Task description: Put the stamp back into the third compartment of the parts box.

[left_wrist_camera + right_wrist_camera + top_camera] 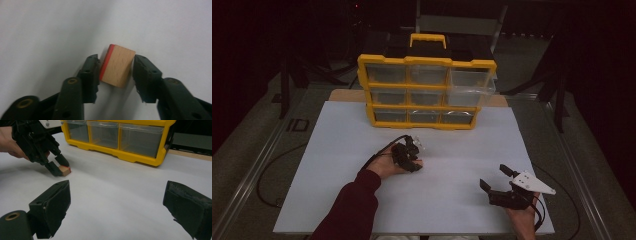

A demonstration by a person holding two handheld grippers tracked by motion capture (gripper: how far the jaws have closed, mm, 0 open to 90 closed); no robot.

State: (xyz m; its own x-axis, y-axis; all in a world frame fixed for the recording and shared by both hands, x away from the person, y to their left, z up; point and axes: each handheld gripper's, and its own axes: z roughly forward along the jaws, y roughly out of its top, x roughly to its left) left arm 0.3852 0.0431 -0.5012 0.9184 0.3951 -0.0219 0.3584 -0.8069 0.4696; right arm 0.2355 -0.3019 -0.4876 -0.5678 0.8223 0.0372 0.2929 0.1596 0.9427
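A small wooden block point(118, 67) with one red face lies on the white sheet, also seen as the block point(65, 170) in the right gripper view. My left gripper point(117, 58) straddles it. The left jaw rests against the red face, while the right jaw meets only the block's top corner, leaving a thin gap lower down, so it reads as open. In the high view the left gripper point(414, 165) points down at mid-table. My right gripper point(494, 176) stands wide open and empty near the front right, its jaws point(119, 187) facing the left gripper point(61, 167).
A yellow drawer organizer point(427, 92) with clear drawers stands at the back of the white sheet point(437, 200). Its top right drawer point(472, 85) is pulled out. Cables trail off both grippers. Dark floor surrounds the table.
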